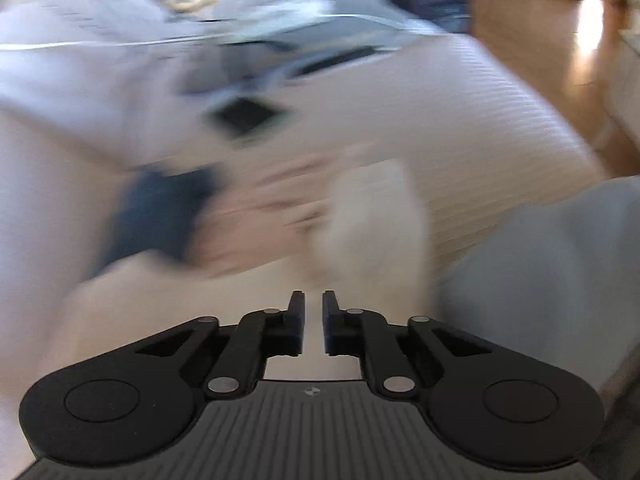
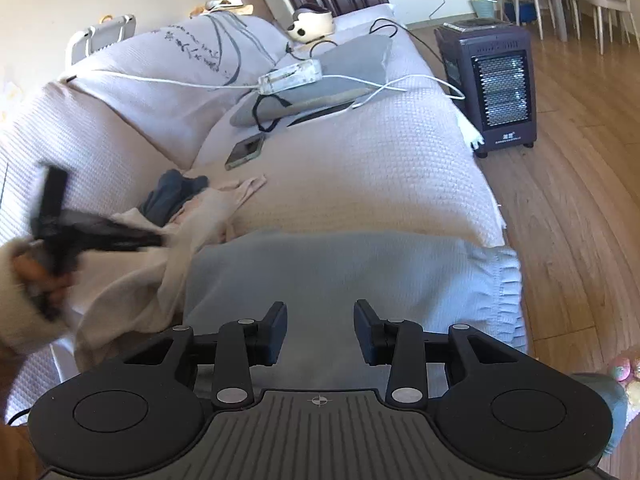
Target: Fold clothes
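Note:
A light blue-grey garment (image 2: 352, 272) lies flat on the sofa seat under my right gripper (image 2: 320, 330), which is open and empty just above its near edge. A beige garment (image 2: 192, 232) lies crumpled at its left, with a dark blue piece (image 2: 172, 196) behind it. My left gripper (image 2: 156, 240) reaches into the beige garment from the left. In the blurred left wrist view my left gripper (image 1: 314, 304) has its jaws nearly closed with a narrow gap, and nothing shows between them. The beige garment (image 1: 372, 220) and the dark blue piece (image 1: 160, 212) lie ahead of it.
The sofa (image 2: 360, 160) has a textured pale cover. On it lie a phone (image 2: 245, 152), a power strip with cables (image 2: 290, 76), grey cushions (image 2: 340, 64) and a panda toy (image 2: 312, 24). A dark heater (image 2: 492, 80) stands on the wooden floor at the right.

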Available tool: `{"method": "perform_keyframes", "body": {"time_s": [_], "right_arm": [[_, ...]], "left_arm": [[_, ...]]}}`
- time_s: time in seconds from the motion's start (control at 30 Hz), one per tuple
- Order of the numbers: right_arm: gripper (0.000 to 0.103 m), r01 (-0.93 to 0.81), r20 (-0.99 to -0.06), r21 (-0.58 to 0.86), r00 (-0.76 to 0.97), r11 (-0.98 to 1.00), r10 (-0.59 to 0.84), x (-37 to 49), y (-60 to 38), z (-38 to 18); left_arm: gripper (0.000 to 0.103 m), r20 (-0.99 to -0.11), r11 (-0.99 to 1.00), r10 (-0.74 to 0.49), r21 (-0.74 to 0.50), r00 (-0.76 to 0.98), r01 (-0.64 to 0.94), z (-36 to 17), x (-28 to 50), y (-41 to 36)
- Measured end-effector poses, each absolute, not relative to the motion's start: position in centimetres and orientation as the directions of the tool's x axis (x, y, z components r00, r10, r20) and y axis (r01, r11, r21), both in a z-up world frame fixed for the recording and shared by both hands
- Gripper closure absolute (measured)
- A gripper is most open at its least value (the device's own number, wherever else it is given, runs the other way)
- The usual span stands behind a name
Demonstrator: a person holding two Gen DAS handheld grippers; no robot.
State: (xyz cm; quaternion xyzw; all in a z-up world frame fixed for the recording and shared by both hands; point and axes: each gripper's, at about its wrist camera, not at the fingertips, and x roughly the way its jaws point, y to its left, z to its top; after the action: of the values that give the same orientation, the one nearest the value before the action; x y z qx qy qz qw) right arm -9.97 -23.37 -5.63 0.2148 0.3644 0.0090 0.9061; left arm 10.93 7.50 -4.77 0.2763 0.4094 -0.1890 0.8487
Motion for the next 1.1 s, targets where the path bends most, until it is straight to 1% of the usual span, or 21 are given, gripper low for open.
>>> {"method": "perform_keyframes", "body": {"time_s": [0.1, 0.17, 0.27, 0.3, 0.37, 0.4, 0.43, 0.47, 0.5, 0.53, 0.57, 0.67, 0.7, 0.73, 0.77, 0.83, 0.93, 1.03, 1.07, 1.1], "right_arm": [[0.066, 0.142, -0.656, 0.389, 0.736, 0.910, 0.166, -10.1, -23.7, -5.8], [0.066, 0.157, -0.659, 0.394, 0.735, 0.906, 0.160, -10.1, -24.0, -6.1], [0.066, 0.187, -0.665, 0.414, 0.730, 0.891, 0.157, -10.0, -24.7, -6.8], [0.066, 0.198, -0.672, 0.415, 0.725, 0.888, 0.153, -9.9, -24.8, -7.0], [0.064, 0.213, -0.691, 0.386, 0.712, 0.898, 0.128, -10.0, -24.8, -7.0], [0.063, 0.215, -0.696, 0.370, 0.709, 0.904, 0.117, -10.2, -24.7, -7.0], [0.059, 0.219, -0.698, 0.364, 0.708, 0.905, 0.109, -10.5, -24.8, -6.9], [0.057, 0.228, -0.700, 0.359, 0.707, 0.905, 0.099, -10.9, -24.9, -6.8], [0.056, 0.242, -0.703, 0.352, 0.706, 0.904, 0.085, -11.4, -25.1, -6.8], [0.056, 0.255, -0.707, 0.345, 0.703, 0.903, 0.071, -11.9, -25.4, -6.9], [0.055, 0.268, -0.712, 0.339, 0.699, 0.902, 0.059, -12.4, -25.7, -7.0], [0.051, 0.307, -0.733, 0.316, 0.680, 0.898, 0.026, -13.1, -26.8, -7.5], [0.049, 0.313, -0.737, 0.311, 0.676, 0.898, 0.020, -13.3, -27.2, -7.6], [0.043, 0.321, -0.739, 0.306, 0.673, 0.896, 0.011, -13.3, -27.5, -7.8], [0.036, 0.334, -0.739, 0.299, 0.673, 0.894, -0.004, -13.3, -27.9, -7.8], [0.030, 0.341, -0.735, 0.289, 0.678, 0.895, -0.021, -13.2, -28.6, -8.0], [0.026, 0.316, -0.737, 0.318, 0.676, 0.894, 0.023, -12.5, -29.8, -8.7], [0.025, 0.281, -0.757, 0.342, 0.647, 0.897, 0.086, -11.1, -31.5, -10.2], [0.022, 0.270, -0.764, 0.347, 0.636, 0.898, 0.104, -10.7, -32.0, -10.8], [0.021, 0.260, -0.771, 0.353, 0.625, 0.899, 0.122, -10.3, -32.6, -11.3]], "left_arm": [[0.095, -0.751, 0.802, 0.113, 0.455, 0.651, 0.386, -4.3, 11.4, 12.9], [0.096, -0.749, 0.830, 0.174, 0.461, 0.639, 0.314, -4.5, 11.2, 15.9], [0.096, -0.784, 0.863, 0.108, 0.379, 0.611, 0.334, -5.1, 9.6, 16.9], [0.096, -0.797, 0.863, 0.065, 0.347, 0.601, 0.367, -5.1, 9.3, 15.9], [0.089, -0.818, 0.857, -0.021, 0.281, 0.575, 0.432, -5.2, 8.6, 14.1], [0.088, -0.826, 0.849, -0.069, 0.247, 0.560, 0.468, -5.2, 8.2, 13.1], [0.087, -0.830, 0.832, -0.126, 0.210, 0.544, 0.513, -5.0, 7.8, 11.8], [0.081, -0.830, 0.812, -0.186, 0.172, 0.526, 0.558, -4.8, 7.5, 10.6], [0.073, -0.826, 0.790, -0.247, 0.131, 0.506, 0.599, -4.7, 7.1, 9.4], [0.055, -0.828, 0.775, -0.294, 0.086, 0.478, 0.626, -4.8, 6.7, 8.4], [0.046, -0.827, 0.758, -0.339, 0.042, 0.448, 0.651, -5.0, 6.2, 7.5], [0.046, -0.835, 0.707, -0.435, -0.084, 0.338, 0.702, -6.1, 5.6, 4.6], [0.045, -0.837, 0.696, -0.449, -0.108, 0.314, 0.710, -6.5, 5.3, 3.8], [0.041, -0.840, 0.695, -0.449, -0.113, 0.306, 0.710, -7.0, 5.2, 3.1], [0.035, -0.845, 0.707, -0.432, -0.101, 0.315, 0.699, -7.6, 5.2, 2.7], [0.027, -0.858, 0.732, -0.396, -0.078, 0.329, 0.677, -8.7, 5.4, 2.0], [0.027, -0.883, 0.758, -0.370, -0.107, 0.290, 0.643, -10.3, 6.6, 1.8], [0.022, -0.893, 0.764, -0.381, -0.157, 0.241, 0.626, -11.2, 6.7, 1.6], [0.020, -0.895, 0.766, -0.386, -0.174, 0.226, 0.619, -11.5, 6.6, 1.6], [0.020, -0.897, 0.769, -0.390, -0.192, 0.208, 0.610, -11.9, 6.6, 1.5]]}}
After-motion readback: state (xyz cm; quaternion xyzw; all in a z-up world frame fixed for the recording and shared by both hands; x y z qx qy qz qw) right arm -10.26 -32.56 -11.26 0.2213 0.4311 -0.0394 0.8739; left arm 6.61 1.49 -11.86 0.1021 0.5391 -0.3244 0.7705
